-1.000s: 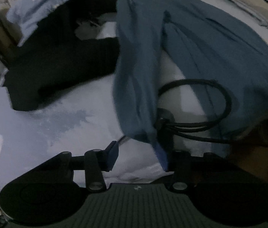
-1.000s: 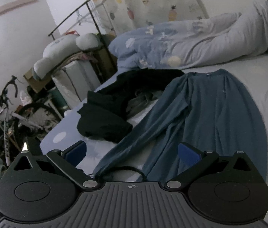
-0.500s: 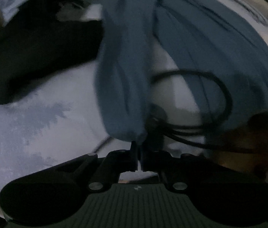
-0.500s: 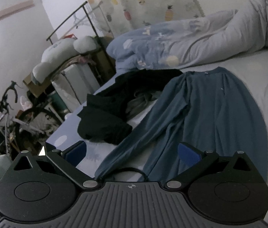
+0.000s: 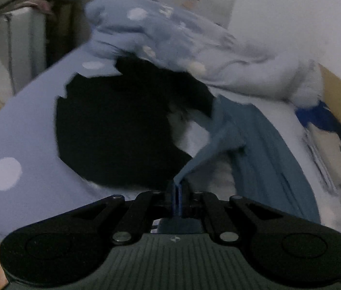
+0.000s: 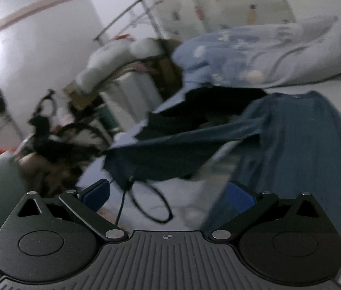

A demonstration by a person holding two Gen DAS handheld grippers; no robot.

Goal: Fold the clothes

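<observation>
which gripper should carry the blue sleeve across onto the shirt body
Left. The left gripper is already shut on the sleeve cuff, lifting it off the bed. The right gripper is open, holding nothing.

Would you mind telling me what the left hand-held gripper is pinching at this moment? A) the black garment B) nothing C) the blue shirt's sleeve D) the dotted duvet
C: in the left wrist view the left hand-held gripper is shut on the end of the blue shirt's sleeve, which rises taut from it, while the black garment lies apart on the bed.
</observation>
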